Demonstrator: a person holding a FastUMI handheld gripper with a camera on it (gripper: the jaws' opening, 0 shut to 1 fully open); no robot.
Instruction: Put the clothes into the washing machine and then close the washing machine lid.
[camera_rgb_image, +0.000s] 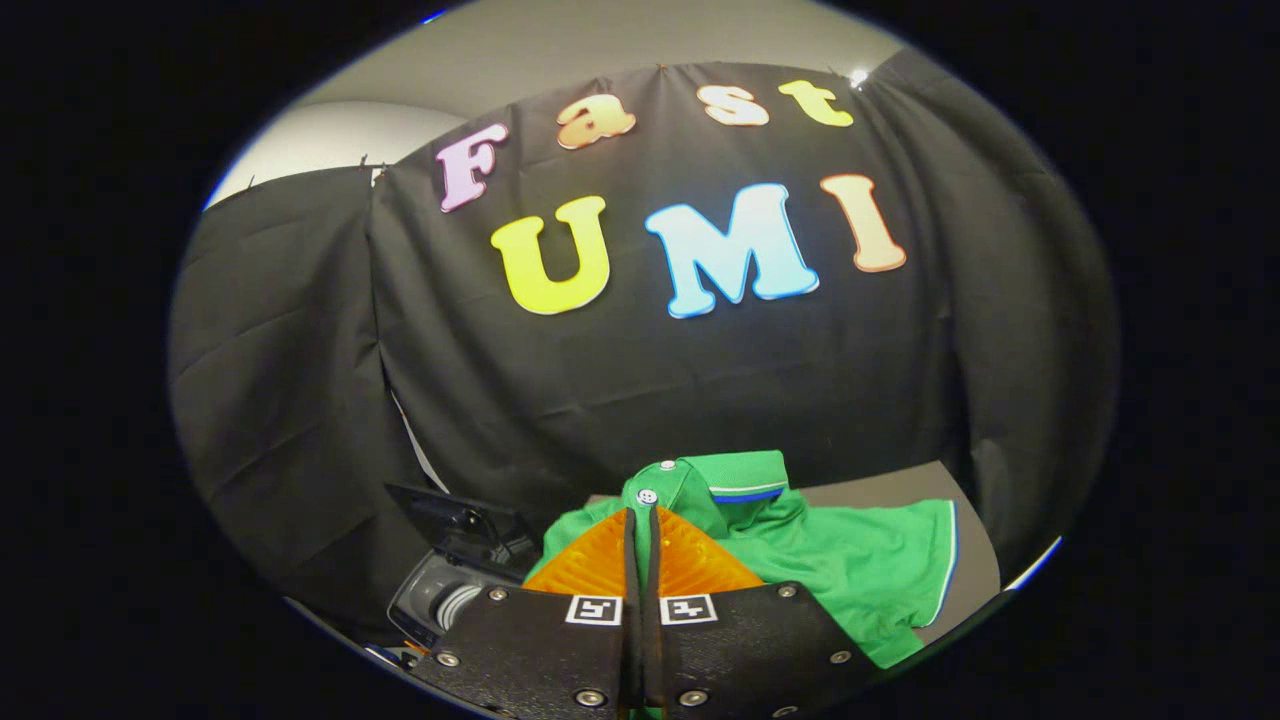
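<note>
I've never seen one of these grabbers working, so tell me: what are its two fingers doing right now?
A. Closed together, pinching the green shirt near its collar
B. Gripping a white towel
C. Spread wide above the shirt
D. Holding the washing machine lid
A: the gripper has its fingers drawn close with green cloth between them, just below the collar button of the green shirt; the washing machine sits off to the side, untouched.
</note>
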